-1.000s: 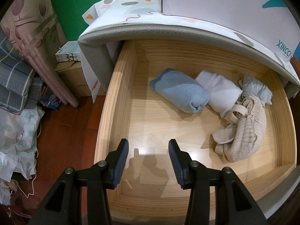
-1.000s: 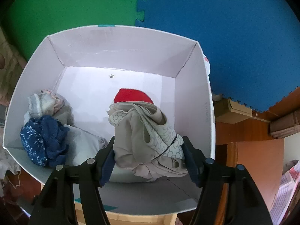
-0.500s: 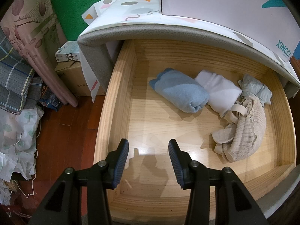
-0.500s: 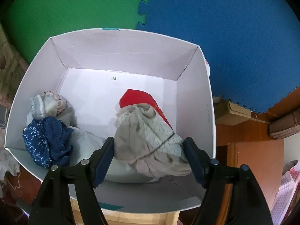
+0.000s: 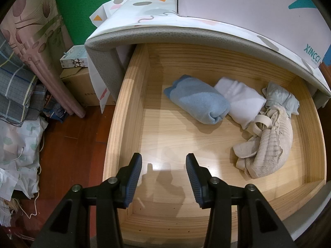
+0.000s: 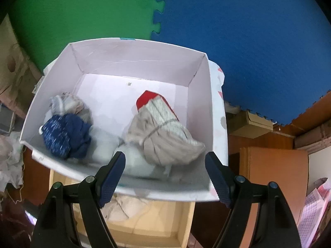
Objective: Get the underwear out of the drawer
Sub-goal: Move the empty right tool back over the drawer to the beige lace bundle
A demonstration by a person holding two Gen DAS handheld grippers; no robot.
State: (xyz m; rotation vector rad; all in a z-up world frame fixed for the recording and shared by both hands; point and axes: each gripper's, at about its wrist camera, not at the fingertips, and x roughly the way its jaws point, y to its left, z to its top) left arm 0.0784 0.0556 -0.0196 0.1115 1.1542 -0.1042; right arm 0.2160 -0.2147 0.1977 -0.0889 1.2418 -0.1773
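The wooden drawer (image 5: 132,111) stands pulled out under my left gripper (image 5: 163,166), which hangs open over its bare near floor with nothing between the fingers. At the back right lie a rolled blue cloth (image 5: 198,99), a white folded piece (image 5: 242,99), a pale grey-blue piece (image 5: 281,97) and a beige lace garment (image 5: 266,146). In the right wrist view my right gripper (image 6: 165,171) hovers above the white box (image 6: 136,57); its jaws are opening and stand clear of the beige patterned underwear (image 6: 163,132), which lies in the box on a red item (image 6: 148,99).
The box also holds a navy patterned bundle (image 6: 66,134), a pale striped piece (image 6: 66,103) and a white one (image 6: 105,144). Green and blue foam mats cover the wall. Cardboard boxes (image 5: 82,82), folded bedding (image 5: 18,95) and bags crowd the floor left of the drawer.
My right gripper opened and rose away from the box; the beige underwear dropped out of it and now lies in the box. My left gripper stayed still.
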